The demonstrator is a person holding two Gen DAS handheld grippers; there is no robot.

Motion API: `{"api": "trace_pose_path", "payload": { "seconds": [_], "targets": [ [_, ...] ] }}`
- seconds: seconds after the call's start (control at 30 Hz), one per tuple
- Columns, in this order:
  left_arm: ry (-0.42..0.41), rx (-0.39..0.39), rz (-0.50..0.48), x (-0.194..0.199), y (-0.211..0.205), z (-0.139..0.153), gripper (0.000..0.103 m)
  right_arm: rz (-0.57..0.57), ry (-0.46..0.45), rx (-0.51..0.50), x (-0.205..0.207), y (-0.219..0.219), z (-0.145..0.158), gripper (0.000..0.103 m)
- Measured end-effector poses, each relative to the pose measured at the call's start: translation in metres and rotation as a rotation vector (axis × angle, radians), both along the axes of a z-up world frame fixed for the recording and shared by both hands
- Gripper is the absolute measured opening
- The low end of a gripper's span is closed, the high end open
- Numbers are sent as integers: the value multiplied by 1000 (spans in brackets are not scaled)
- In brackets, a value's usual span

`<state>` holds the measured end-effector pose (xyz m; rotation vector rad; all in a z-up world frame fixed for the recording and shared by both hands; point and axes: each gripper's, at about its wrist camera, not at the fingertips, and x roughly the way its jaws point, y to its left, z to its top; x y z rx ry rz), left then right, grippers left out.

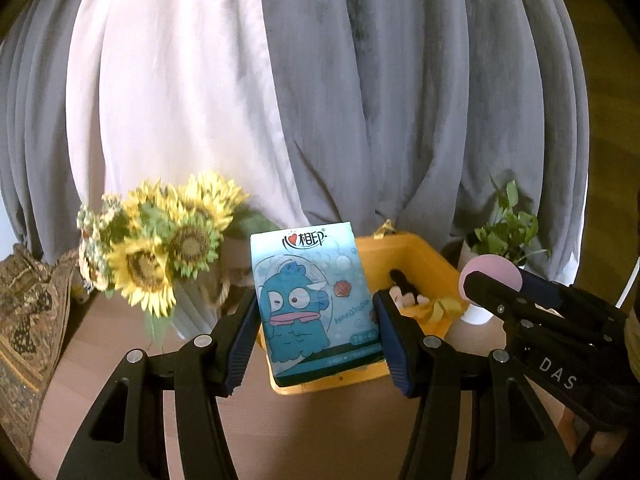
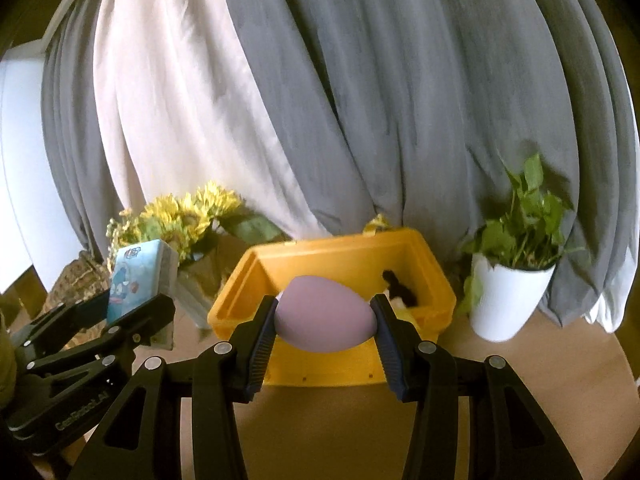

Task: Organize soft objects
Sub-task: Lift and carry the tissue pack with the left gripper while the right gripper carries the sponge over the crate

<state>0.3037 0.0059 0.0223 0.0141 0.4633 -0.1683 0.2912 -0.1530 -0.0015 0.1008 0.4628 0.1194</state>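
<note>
Grey and white curtains [image 2: 360, 100] are hung across the whole background. Below them a brown tabletop [image 2: 520, 364] is seen, on which a yellow bin [image 2: 436, 276] is set near the middle. A small black and white item [image 2: 400, 294] is seen lying inside the bin at its right end, too blurred to be identified. A bunch of sunflowers [image 1: 160, 240] is placed left of the bin, and a potted plant [image 2: 512, 272] in a white pot stands to its right. A blue tissue pack [image 1: 314, 304] printed with a cartoon fish is clamped upright between the pads of the left tool [image 1: 315, 338], held in front of the bin. A pink egg-shaped sponge [image 2: 324, 314] is gripped sideways by the right tool [image 2: 325, 344], held above the bin's near wall.
</note>
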Motion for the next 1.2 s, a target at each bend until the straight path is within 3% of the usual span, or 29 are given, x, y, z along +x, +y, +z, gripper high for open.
{"api": "trace_pose_path", "payload": {
  "seconds": [0.7, 1.2],
  "targets": [
    [-56, 36, -23, 67, -17, 8, 56, 1, -79, -12, 58, -23, 21, 49],
    [42, 52, -35, 135, -24, -31, 56, 1, 9, -28, 127, -26, -5, 49]
  ]
}}
